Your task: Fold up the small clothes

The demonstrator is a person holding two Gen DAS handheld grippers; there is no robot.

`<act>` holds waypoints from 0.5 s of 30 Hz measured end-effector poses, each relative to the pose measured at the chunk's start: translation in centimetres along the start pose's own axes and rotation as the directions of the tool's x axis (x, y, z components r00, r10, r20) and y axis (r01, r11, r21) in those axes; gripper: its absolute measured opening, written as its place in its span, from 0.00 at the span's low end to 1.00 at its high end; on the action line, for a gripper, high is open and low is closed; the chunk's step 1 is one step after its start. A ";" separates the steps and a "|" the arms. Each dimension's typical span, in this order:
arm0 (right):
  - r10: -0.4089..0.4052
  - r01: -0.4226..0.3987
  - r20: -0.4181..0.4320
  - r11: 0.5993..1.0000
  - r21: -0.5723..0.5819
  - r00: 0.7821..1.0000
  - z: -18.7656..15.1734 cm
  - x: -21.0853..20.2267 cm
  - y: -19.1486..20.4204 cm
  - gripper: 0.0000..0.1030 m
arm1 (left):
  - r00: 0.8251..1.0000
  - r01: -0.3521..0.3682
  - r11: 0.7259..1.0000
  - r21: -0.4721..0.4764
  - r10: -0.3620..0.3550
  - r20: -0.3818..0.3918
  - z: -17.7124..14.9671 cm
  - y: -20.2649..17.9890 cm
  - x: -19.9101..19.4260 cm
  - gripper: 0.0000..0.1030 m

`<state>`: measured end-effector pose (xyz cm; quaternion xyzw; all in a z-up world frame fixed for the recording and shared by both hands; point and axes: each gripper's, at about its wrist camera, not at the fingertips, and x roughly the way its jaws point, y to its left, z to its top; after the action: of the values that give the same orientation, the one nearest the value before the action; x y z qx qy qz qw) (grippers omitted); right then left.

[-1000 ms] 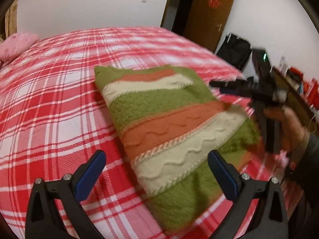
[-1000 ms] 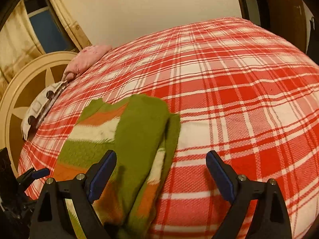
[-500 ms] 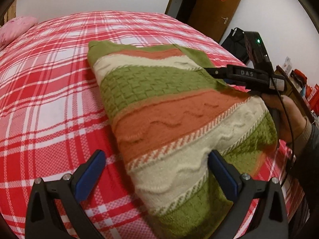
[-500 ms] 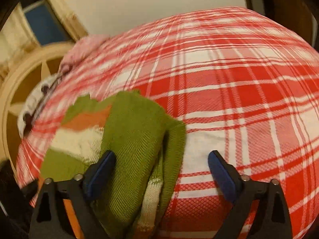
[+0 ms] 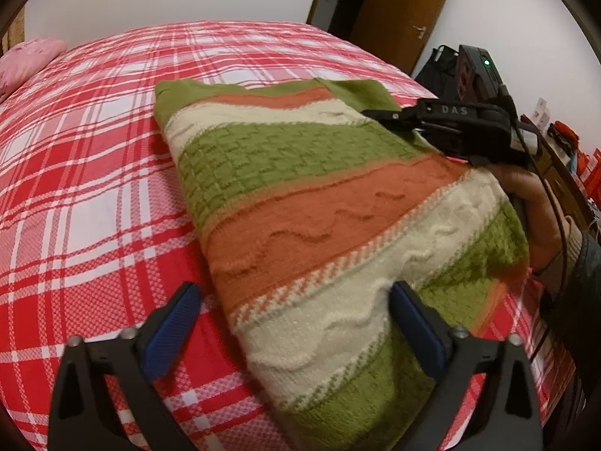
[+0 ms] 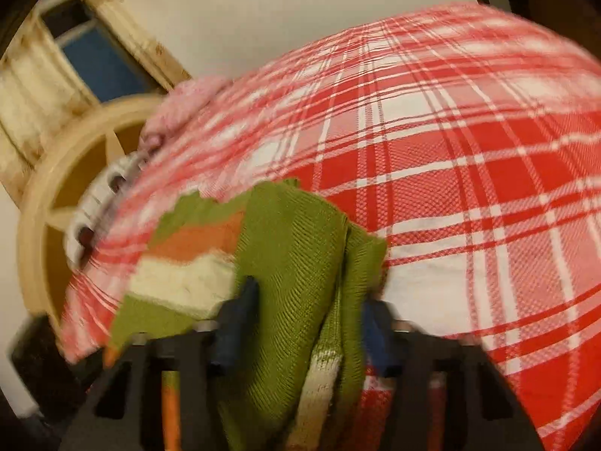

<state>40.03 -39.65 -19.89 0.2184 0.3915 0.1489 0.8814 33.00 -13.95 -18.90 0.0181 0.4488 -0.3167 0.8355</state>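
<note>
"DAS" lettering on right hand-held gripper

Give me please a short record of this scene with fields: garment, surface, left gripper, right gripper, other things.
garment: striped knit sweater, green, orange and cream, partly folded
surface: bed with red plaid cover
left gripper: left gripper wide, closing, straddling the sweater's near edge
right gripper: right gripper closing on a bunched green fold of the sweater
other things: pink pillow, brown door
</note>
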 end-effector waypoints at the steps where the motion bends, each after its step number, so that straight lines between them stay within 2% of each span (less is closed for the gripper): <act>1: -0.005 0.005 0.009 1.000 -0.015 1.000 -0.1 -0.2 0.4 0.27 | 1.000 0.027 1.000 0.012 -0.027 0.002 -0.1 -0.3 -0.2 0.74; 2: -0.011 0.011 0.018 0.999 -0.031 1.000 -0.2 -0.5 0.8 0.26 | 1.000 0.027 0.999 0.022 -0.027 0.007 -0.2 -0.5 -0.4 0.72; 5: 0.008 -0.007 0.047 1.000 -0.027 0.999 -0.4 -1.2 1.4 0.24 | 1.000 0.021 0.999 0.043 -0.022 0.017 -0.4 -1.0 -0.8 0.57; 7: 0.022 -0.020 0.067 1.000 -0.020 0.998 -0.4 -1.8 1.7 0.23 | 1.000 0.007 0.998 0.058 -0.008 0.021 -0.4 -1.4 -1.3 0.41; 9: 0.024 -0.022 0.081 0.999 -0.028 0.996 -0.5 -2.4 2.2 0.23 | 0.999 -0.018 0.997 0.075 0.015 0.039 -0.4 -1.8 -2.1 0.31; 15: 0.038 -0.031 0.113 0.998 -0.056 0.993 -0.9 -4.2 4.6 0.22 | 0.997 -0.039 0.995 0.091 0.033 0.065 -1.2 -2.6 -4.7 0.26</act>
<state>36.23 -37.26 -15.47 0.2095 0.3325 0.1619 0.9052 28.81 -13.27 -15.34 0.0546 0.4064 -0.3222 0.8533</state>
